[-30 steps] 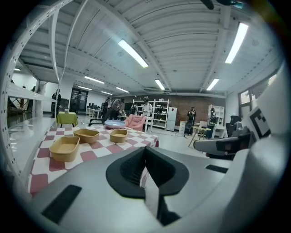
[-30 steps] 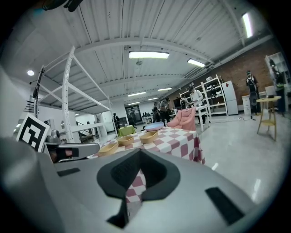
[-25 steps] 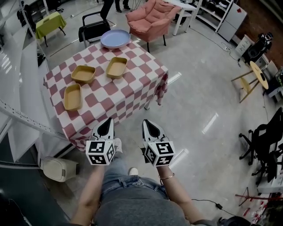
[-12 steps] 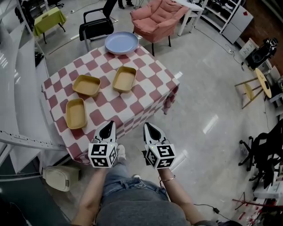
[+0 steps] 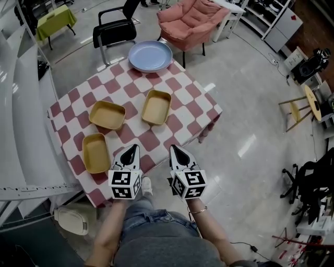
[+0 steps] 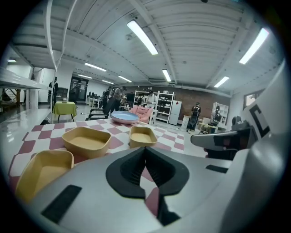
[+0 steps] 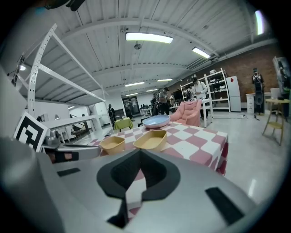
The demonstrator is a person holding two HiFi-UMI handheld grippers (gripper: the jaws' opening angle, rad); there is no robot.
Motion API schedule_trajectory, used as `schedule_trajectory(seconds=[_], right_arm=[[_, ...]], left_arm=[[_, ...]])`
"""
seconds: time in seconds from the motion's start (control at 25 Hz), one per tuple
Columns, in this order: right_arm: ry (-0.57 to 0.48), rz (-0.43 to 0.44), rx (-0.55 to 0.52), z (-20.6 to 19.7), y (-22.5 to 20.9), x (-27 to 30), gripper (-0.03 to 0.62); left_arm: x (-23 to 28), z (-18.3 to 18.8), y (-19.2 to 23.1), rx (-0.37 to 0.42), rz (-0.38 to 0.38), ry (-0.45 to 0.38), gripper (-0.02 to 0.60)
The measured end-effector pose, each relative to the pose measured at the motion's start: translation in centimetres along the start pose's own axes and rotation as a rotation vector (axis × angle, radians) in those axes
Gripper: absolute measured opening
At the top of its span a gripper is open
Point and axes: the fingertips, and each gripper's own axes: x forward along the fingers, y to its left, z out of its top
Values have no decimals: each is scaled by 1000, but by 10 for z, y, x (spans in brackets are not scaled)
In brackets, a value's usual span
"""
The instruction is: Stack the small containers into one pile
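Three small yellow containers lie apart on the red-and-white checked table point(image 5: 182, 86): one at the near left point(image 5: 96, 153), one in the middle left point(image 5: 107, 114) and one further right point(image 5: 156, 107). All three are empty. My left gripper point(image 5: 130, 149) hovers over the table's near edge, just right of the near-left container, shut with nothing in it. My right gripper point(image 5: 174, 148) is beside it at the near edge, also shut and empty. The left gripper view shows the containers point(image 6: 86, 141) point(image 6: 142, 135) point(image 6: 43, 168) ahead of the gripper. The right gripper view shows two of them point(image 7: 153, 139) point(image 7: 112, 144).
A pale blue plate point(image 5: 150, 56) sits at the table's far corner. Behind the table stand a pink armchair point(image 5: 190, 15) and a black chair point(image 5: 112, 31). A white bin point(image 5: 70, 220) is on the floor at the near left, and white shelving point(image 5: 26, 104) runs along the left.
The table and containers have come nearer, and both grippers now reach its near edge. Both grippers stayed shut and side by side.
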Motion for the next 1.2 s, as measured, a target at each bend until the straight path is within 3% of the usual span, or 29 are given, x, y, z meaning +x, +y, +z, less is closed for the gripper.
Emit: schedule_trajectory(seconds=[0.36,0.68,1.2], right_arm=[[42,-28,-23,6,3,42,9],[68,-1,-52,7,4,62,9],[120,277,-115,4,87,99,9]], left_arm=[[37,-1,26,-31,-26,43,17],[39,7,38,-94,-7,30,17],[-38,4,121,-199,336,-26,17]])
